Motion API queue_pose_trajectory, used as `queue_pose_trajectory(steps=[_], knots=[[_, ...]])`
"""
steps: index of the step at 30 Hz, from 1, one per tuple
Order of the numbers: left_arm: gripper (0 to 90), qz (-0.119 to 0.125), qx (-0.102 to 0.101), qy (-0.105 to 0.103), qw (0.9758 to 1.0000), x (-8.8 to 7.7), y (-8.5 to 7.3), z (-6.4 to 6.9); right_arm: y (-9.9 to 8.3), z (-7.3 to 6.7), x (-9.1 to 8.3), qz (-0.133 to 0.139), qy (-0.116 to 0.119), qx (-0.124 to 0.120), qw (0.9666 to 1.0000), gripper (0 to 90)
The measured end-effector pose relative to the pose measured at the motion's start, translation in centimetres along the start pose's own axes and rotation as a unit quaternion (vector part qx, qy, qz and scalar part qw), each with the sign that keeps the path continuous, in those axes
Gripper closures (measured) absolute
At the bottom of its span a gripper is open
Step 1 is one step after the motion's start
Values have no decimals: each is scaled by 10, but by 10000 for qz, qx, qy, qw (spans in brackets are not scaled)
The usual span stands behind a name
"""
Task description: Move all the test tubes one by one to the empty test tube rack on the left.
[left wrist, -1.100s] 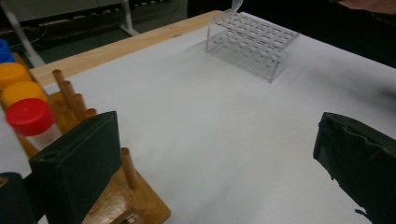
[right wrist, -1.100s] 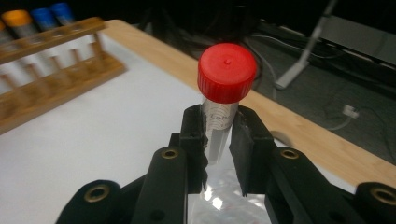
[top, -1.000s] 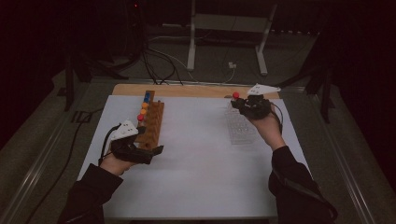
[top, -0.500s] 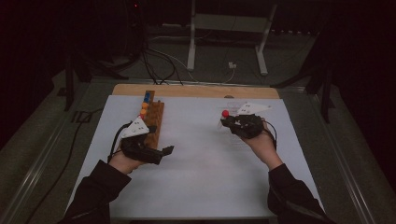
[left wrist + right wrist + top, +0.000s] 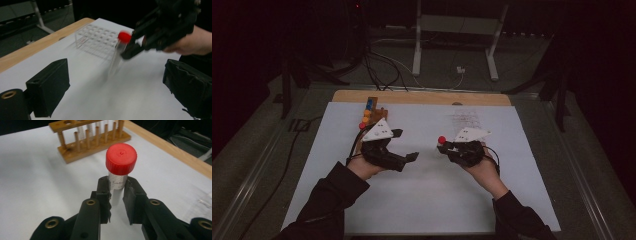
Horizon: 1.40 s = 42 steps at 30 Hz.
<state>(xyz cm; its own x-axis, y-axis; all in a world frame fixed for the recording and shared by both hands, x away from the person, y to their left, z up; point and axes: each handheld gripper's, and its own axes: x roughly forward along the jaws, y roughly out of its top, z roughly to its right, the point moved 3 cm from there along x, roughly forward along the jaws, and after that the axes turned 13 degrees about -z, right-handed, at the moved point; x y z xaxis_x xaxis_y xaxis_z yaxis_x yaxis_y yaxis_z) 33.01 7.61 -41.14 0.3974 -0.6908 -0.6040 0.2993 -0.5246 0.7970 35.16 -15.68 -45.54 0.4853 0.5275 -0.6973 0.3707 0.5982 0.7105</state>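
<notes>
The right gripper [image 5: 116,195] carries a clear tube with a red cap [image 5: 121,158] over the middle of the white sheet [image 5: 427,205] that covers the table. Its jaws are pinched tight on the tube's body just under the cap. In the left gripper view the tube [image 5: 115,58] hangs from those jaws, tilted, its lower end free above the sheet (the picture is blurred, so how close it comes to the paper I cannot tell).

The left gripper [image 5: 404,145] hovers over the sheet just left of the middle. Its jaws stand wide apart and have just been closing a little, with nothing between them. They point toward the tube, which is near them but apart.

The step in hand looks like a transfer: the tube travels toward the left gripper, most likely for a handover. The wooden rack [image 5: 371,114] with its coloured caps stands by the far edge, toward the far left corner, just behind the left gripper. A clear plastic rack [image 5: 98,37] sits near the far edge, right of the middle.

The next move calls for bringing the free lower length of the tube squarely between the open left jaws. The left jaws should close on it well below the right gripper's hold, and only then should the right jaws let go. A tilted tube could slip if it is caught near its tip.
</notes>
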Motion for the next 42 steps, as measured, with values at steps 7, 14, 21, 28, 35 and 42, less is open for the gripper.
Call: queue_pose_trajectory(steps=[7, 14, 21, 28, 35, 42], knots=[[258, -84, 216, -89, 9997, 28, 16, 12, -1, -14, 3, 23, 154, -114, 9998, 751], [446, -214, 324, -42, 9992, 52, 21, 16, 0, -19, 3, 9, 238, -141, 9996, 750], [683, -260, 424, -101, 9987, 61, 21, 17, -1, -21, 2, 64, 263, -136, 9995, 750], [712, -181, 475, 67, 9987, 56, 24, 16, -1, -19, -3, 204, 326, -5, 9993, 684], [715, 4, 349, 263, 9990, 29, 28, 1, -6, -18, -17, 387, 233, 61, 9990, 456], [716, 108, 210, 598, 9979, -2, 26, -17, -18, -14, -21, 432, 207, 227, 9986, 146]])
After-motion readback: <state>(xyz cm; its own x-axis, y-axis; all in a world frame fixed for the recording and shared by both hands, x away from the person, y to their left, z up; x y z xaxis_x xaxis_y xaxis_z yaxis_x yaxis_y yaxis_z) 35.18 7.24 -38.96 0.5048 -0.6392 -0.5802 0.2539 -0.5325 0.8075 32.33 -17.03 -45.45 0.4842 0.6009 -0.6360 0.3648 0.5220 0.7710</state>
